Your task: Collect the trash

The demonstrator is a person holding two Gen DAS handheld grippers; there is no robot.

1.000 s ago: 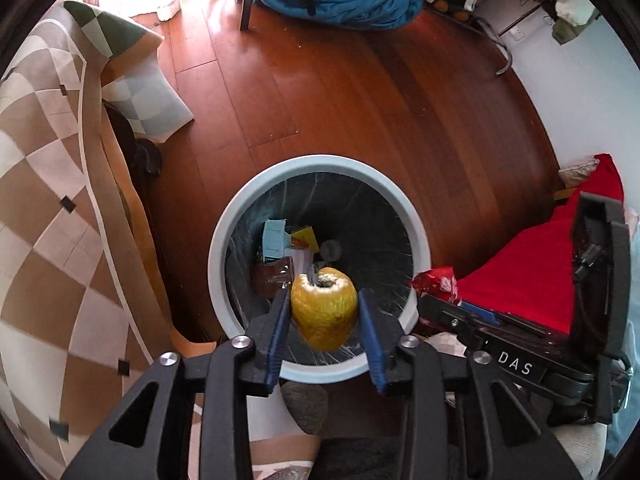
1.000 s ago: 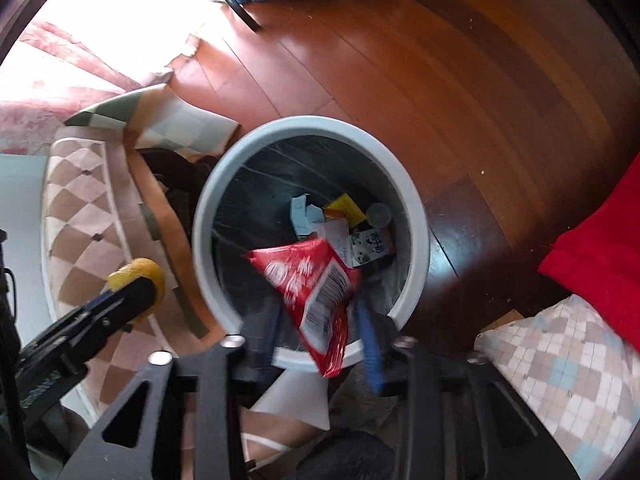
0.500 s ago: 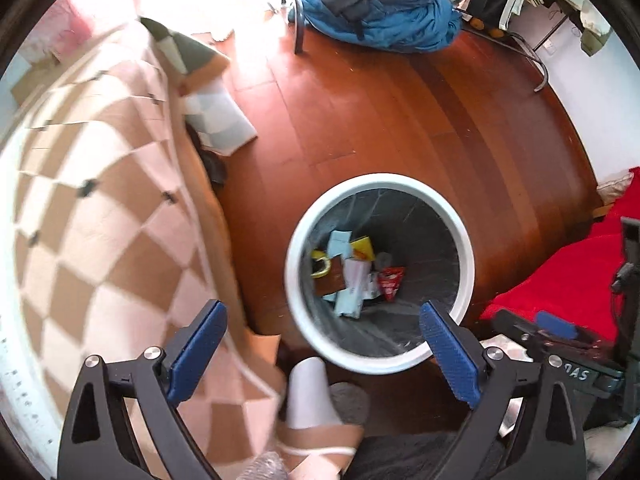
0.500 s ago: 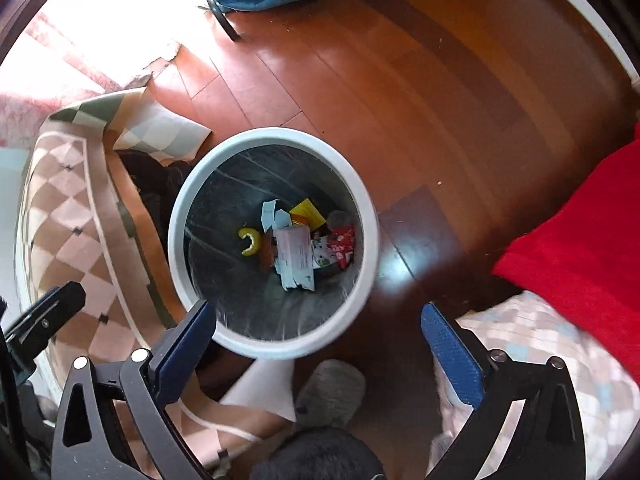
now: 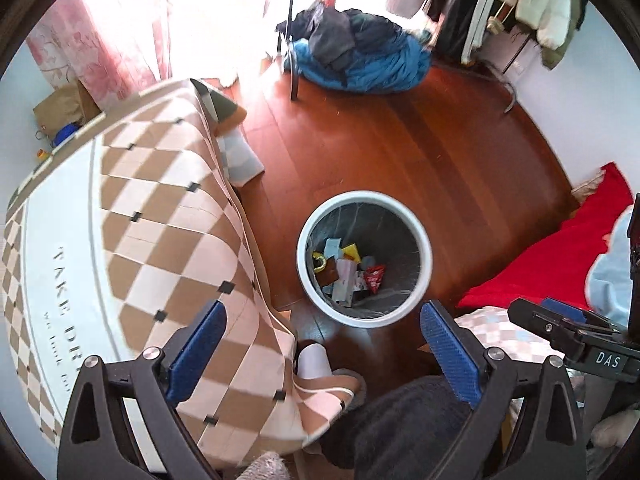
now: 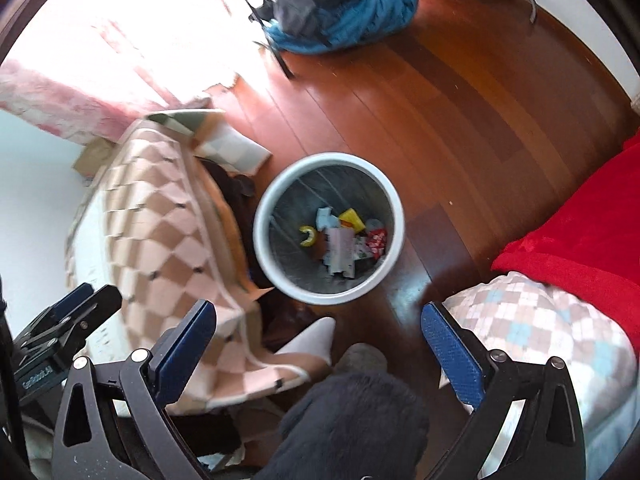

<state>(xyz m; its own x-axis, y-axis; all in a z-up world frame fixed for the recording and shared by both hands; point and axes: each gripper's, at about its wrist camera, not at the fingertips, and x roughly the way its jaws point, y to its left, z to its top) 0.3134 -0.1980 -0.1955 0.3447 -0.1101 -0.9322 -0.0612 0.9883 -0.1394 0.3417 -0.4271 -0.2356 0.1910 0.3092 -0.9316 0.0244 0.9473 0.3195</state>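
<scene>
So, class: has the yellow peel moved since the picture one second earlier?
Yes. It was between the left tongs above the bin's rim; now the yellow peel lies on the bin's bottom, and the tongs are open.

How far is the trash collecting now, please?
Done: the yellow peel and red wrapper lie in the bin with other scraps. In hand: nothing; the left tongs and right tongs are open and empty above it. Left: no loose trash shows on the floor.
</scene>
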